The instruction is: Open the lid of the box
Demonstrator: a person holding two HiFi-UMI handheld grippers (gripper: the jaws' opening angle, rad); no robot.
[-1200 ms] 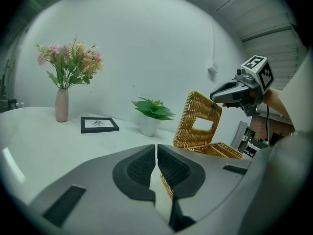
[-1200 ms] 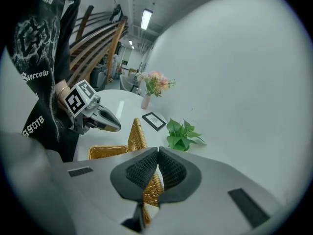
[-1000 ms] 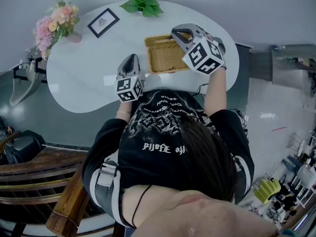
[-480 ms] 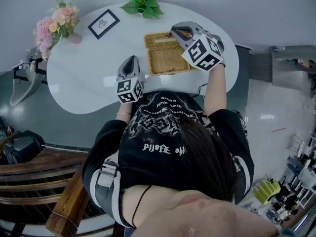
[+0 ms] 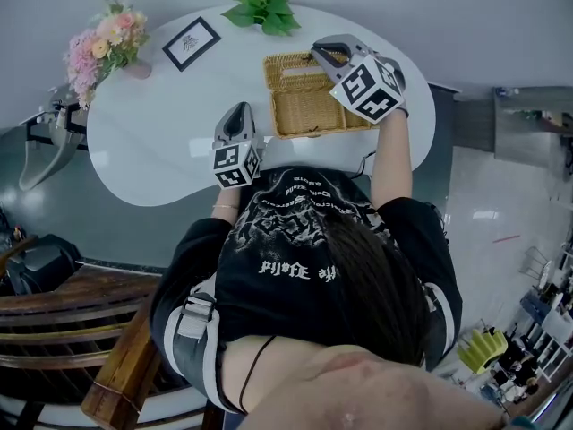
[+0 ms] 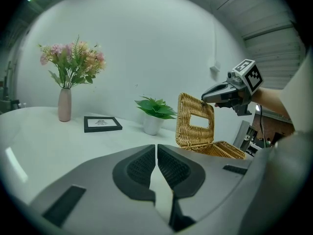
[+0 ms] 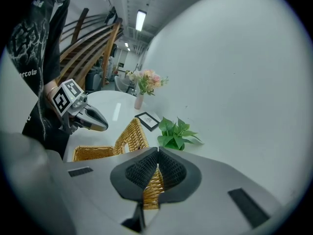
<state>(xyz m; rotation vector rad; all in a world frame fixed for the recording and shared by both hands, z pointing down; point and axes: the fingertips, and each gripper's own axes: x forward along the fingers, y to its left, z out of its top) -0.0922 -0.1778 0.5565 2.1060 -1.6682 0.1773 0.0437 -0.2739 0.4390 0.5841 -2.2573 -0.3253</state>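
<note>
Wicker box (image 5: 312,107) sits toward the 3 o'clock side of a white, rounded worktop (image 5: 152,141). Its lid (image 6: 195,138) is raised and stands nearly upright along the box's 12 o'clock edge, with the inside open to view.

The right tongs (image 5: 320,50) reach in from 4 o'clock and are pinched narrowly on the lid's top rim, with woven cane showing between the pads. The left tongs (image 5: 237,110) hover over the worktop at 8 o'clock from the box, apart from it. Their jaws are pressed together with nothing in them.

A potted plant (image 5: 264,3) stands at the worktop's 12 o'clock rim. A black picture frame (image 5: 188,41) lies flat at 10 o'clock, and pink flowers (image 5: 98,47) in a pale vase (image 6: 64,104) stand out at the 9 o'clock end. A person in a black printed T-shirt (image 5: 295,240) holds both tongs from 6 o'clock.
</note>
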